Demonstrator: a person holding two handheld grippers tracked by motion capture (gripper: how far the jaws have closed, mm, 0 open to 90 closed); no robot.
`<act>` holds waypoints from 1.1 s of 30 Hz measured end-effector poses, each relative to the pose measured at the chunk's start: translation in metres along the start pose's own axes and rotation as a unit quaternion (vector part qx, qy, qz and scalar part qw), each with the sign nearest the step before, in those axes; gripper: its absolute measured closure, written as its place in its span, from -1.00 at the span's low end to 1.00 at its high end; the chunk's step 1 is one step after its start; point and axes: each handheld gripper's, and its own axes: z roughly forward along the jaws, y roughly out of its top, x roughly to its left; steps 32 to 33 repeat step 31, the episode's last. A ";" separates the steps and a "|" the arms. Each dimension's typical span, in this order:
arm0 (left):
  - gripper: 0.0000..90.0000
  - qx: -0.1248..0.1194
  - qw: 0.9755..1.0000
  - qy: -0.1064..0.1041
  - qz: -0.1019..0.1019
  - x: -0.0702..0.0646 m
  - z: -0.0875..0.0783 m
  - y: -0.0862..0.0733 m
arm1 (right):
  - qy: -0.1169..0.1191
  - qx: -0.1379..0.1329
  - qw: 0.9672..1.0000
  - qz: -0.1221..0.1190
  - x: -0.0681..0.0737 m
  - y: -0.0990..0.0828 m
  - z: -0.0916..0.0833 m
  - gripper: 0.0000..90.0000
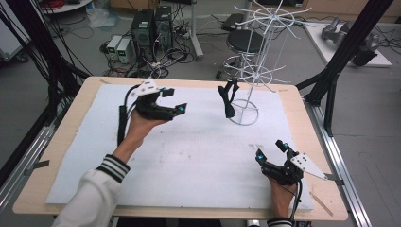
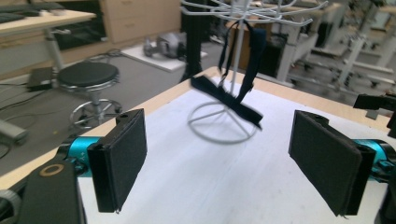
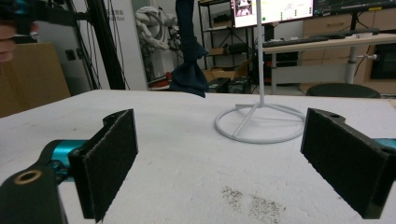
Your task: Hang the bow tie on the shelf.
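Observation:
A white wire rack (image 1: 257, 56) stands on its ring base at the back right of the white board (image 1: 189, 156). A dark strap (image 1: 228, 98) hangs from one of its lower arms, its end dangling above the board. In the left gripper view the strap (image 2: 233, 100) hangs in front of the rack's ring base (image 2: 222, 123); in the right gripper view the strap (image 3: 189, 60) hangs left of the rack's pole (image 3: 258, 51). My left gripper (image 1: 176, 100) is open, raised above the board left of the strap. My right gripper (image 1: 270, 150) is open, low at the front right.
The board lies on a wooden table (image 1: 56, 142) with black frame posts (image 1: 350, 42) at the right and cables at the left. A black stool (image 1: 246, 41) and computers (image 1: 151, 26) stand on the floor behind. A faint dirty patch (image 3: 254, 203) marks the board.

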 end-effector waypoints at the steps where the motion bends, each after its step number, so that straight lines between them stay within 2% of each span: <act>1: -0.56 -0.003 1.000 0.006 0.002 0.001 -0.014 -0.007 | 0.000 -0.001 1.000 -0.002 0.001 0.000 0.000 -0.78; 3: -0.58 -0.005 1.000 0.012 0.012 0.002 -0.032 -0.019 | -0.001 -0.001 1.000 -0.011 0.002 0.000 0.000 -0.78; 6: -0.63 -0.021 0.999 0.033 0.023 0.003 -0.063 -0.040 | -0.002 0.001 1.000 -0.011 0.002 0.000 0.001 -0.78; 8: -0.63 -0.037 0.998 0.042 0.009 0.005 -0.084 -0.059 | -0.002 0.001 1.000 -0.009 0.002 0.000 0.001 -0.78; 9: -0.64 -0.041 0.998 0.048 0.008 0.005 -0.091 -0.066 | -0.002 0.002 1.000 -0.007 0.002 0.000 0.001 -0.78; 10: -0.64 -0.048 0.997 0.063 0.004 0.005 -0.102 -0.076 | -0.003 0.002 1.000 -0.007 0.002 0.000 0.001 -0.78; 12: -0.64 -0.054 0.996 0.076 -0.003 0.004 -0.114 -0.091 | -0.005 0.004 1.000 -0.008 0.002 0.000 0.001 -0.78; 14: -0.64 -0.065 0.993 0.100 -0.011 0.003 -0.128 -0.107 | -0.004 0.003 1.000 -0.010 0.002 0.000 0.001 -0.78; 16: -0.64 -0.076 0.990 0.114 -0.019 0.003 -0.138 -0.121 | -0.004 0.003 1.000 -0.012 0.002 0.000 0.001 -0.78; 20: -0.64 -0.092 0.986 0.136 -0.024 0.000 -0.151 -0.141 | -0.006 0.003 1.000 -0.012 0.003 0.000 0.001 -0.78; 23: -0.65 -0.107 0.983 0.147 -0.020 -0.001 -0.155 -0.150 | -0.006 0.002 1.000 -0.015 0.003 0.000 0.001 -0.78; 28: -0.70 -0.123 0.979 0.163 -0.028 -0.001 -0.157 -0.153 | -0.007 0.002 1.000 -0.018 0.003 0.000 0.001 -0.78; 31: -0.70 -0.118 0.979 0.169 -0.015 -0.004 -0.156 -0.152 | -0.007 0.004 1.000 -0.017 0.004 0.000 0.001 -0.78; 33: -0.70 -0.118 0.979 0.169 -0.015 -0.004 -0.156 -0.152 | -0.007 0.004 1.000 -0.017 0.004 0.000 0.001 -0.78</act>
